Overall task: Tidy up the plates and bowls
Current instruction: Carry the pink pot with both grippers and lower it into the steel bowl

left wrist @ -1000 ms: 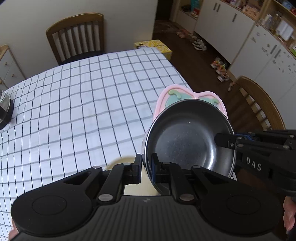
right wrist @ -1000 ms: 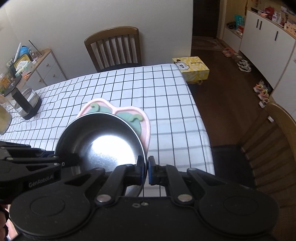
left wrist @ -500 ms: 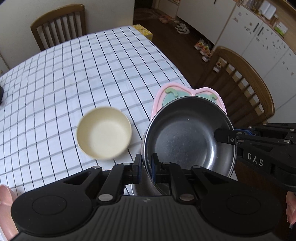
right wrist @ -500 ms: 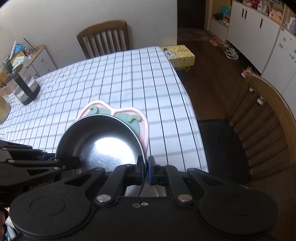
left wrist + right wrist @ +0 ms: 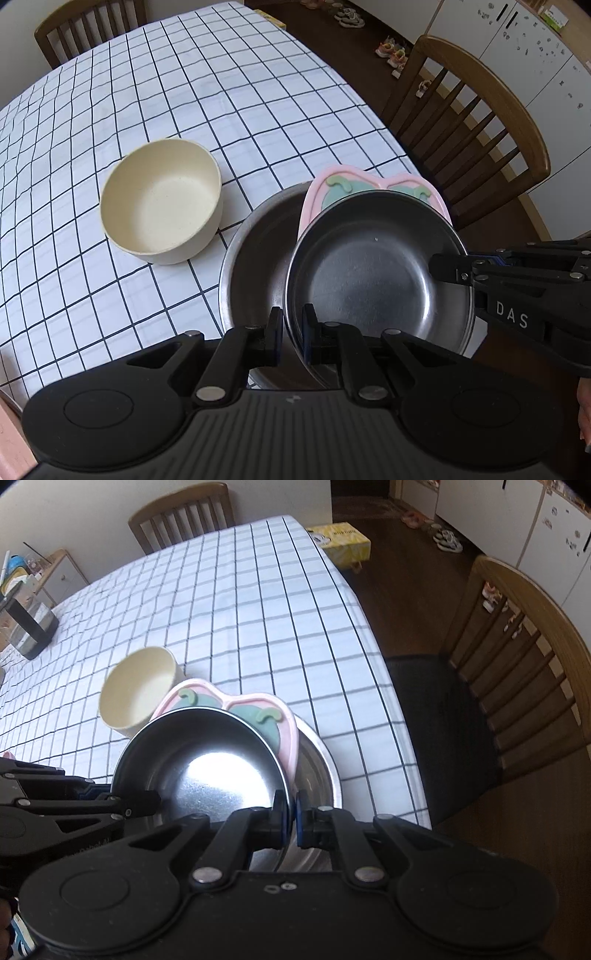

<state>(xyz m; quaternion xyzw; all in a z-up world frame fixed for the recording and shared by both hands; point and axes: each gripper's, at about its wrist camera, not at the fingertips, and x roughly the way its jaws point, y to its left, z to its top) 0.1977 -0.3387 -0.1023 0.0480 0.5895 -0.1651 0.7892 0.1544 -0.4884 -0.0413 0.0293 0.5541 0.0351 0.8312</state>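
1. The left gripper (image 5: pixel 292 330) is clamped on the near rim of a steel plate (image 5: pixel 373 273), one finger on each side of the rim.
2. The right gripper (image 5: pixel 293 821) is clamped on the same steel plate (image 5: pixel 207 764) at its opposite rim; in the left wrist view its black fingers (image 5: pixel 448 267) reach in from the right edge.
3. A pink plate (image 5: pixel 332 184) with green shapes lies directly under the steel plate and pokes out beyond its far edge; the two are held together, tilted, above the table.
4. Beneath them sits a larger steel bowl (image 5: pixel 258 254) at the table's near corner; its rim shows to the left of the held plates in the left wrist view and to the right (image 5: pixel 325 764) in the right wrist view.
5. A cream bowl (image 5: pixel 162 206) stands upright just beside the steel bowl, farther in on the checked tablecloth (image 5: pixel 207 92).
6. A wooden chair (image 5: pixel 476 122) stands at the table's right side, another (image 5: pixel 184 517) at its far end.
7. A kettle (image 5: pixel 29 627) rests near the table's far left edge.
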